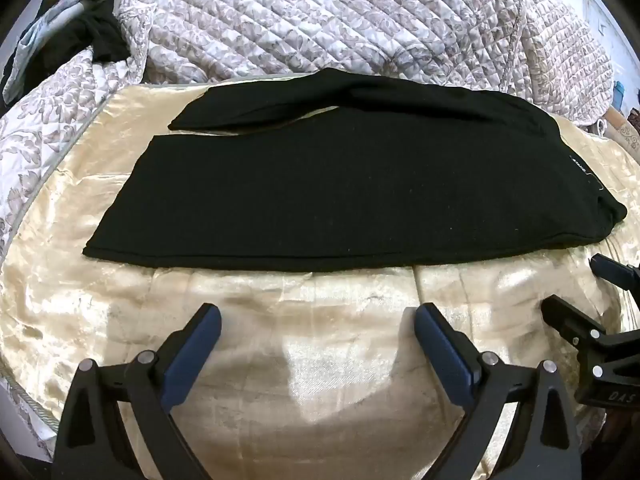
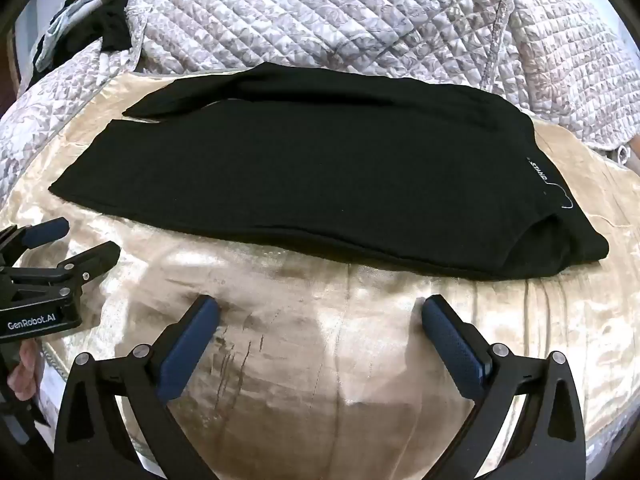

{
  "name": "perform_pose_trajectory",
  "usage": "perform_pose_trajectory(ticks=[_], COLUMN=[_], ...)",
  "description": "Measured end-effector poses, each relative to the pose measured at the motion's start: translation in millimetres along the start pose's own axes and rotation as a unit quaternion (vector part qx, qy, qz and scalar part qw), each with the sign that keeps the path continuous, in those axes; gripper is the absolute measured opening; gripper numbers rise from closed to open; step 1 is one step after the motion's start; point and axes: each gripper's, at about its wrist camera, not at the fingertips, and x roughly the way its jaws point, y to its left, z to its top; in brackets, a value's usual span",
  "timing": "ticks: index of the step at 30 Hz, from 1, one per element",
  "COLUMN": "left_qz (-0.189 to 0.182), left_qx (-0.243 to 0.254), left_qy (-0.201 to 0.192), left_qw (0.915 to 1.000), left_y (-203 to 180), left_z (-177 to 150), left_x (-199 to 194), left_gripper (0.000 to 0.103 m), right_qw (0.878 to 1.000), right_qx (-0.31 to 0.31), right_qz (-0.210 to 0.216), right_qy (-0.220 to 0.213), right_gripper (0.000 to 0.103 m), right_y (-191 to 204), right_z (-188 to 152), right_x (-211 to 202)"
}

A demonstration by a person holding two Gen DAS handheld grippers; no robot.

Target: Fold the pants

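Black pants (image 1: 340,188) lie flat on a shiny cream cloth (image 1: 304,344), legs pointing left, waist with a small white label at the right. The far leg sits slightly apart from the near one at the left end. The pants also show in the right wrist view (image 2: 320,184). My left gripper (image 1: 318,320) is open and empty, hovering in front of the pants' near edge. My right gripper (image 2: 320,314) is open and empty, also in front of the near edge, toward the waist end. Each gripper shows at the edge of the other's view: the right gripper (image 1: 576,284) and the left gripper (image 2: 88,236).
A quilted floral bedspread (image 1: 340,20) is bunched up behind the cream cloth. A pile of dark and light-blue clothes (image 1: 72,28) lies at the far left. The cream cloth (image 2: 320,360) drops away at its near edge.
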Motion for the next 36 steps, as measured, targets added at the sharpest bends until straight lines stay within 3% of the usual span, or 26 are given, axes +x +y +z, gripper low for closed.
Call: perform_pose_trajectory(ticks=[36], left_qz=[-0.002], left_qx=[0.000], left_qy=[0.006], left_qw=[1.0000], left_y=[0.1], left_z=[0.3], left_x=[0.4], left_gripper=[0.099], right_qw=[1.000], right_qx=[-0.005], right_qz=[-0.004], right_qy=[0.001], right_gripper=[0.102], right_y=[-0.1], right_z=[-0.2], right_x=[0.2])
